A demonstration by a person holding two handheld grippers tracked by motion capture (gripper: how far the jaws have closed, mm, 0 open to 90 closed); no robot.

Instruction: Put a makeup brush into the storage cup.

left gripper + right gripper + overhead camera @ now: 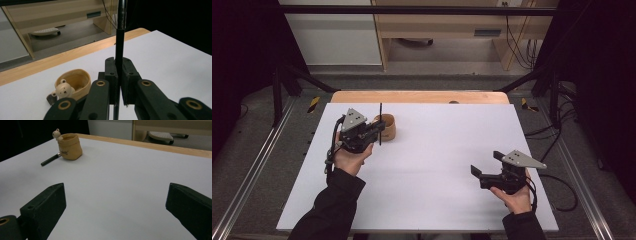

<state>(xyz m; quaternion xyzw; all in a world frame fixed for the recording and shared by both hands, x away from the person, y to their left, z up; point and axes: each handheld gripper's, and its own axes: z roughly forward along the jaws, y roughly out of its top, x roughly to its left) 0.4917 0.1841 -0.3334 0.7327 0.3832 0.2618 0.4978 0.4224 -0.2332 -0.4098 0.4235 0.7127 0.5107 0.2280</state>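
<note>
Tan bear-topped pot (69,146), label unreadable; left hand-held gripper (119,75) pinching black pen (119,50), right hand-held gripper (115,205) spread.

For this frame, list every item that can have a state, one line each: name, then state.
Left tool: shut on the black rod, beside the cup.
Black rod: held upright between the jaws.
Right tool: open, nothing between its jaws, apart from the cup.
Tan cup: upright on the table, mouth open, bear figure at its rim.
Dark pen: lying flat on the table, one end at the cup's base.
</note>
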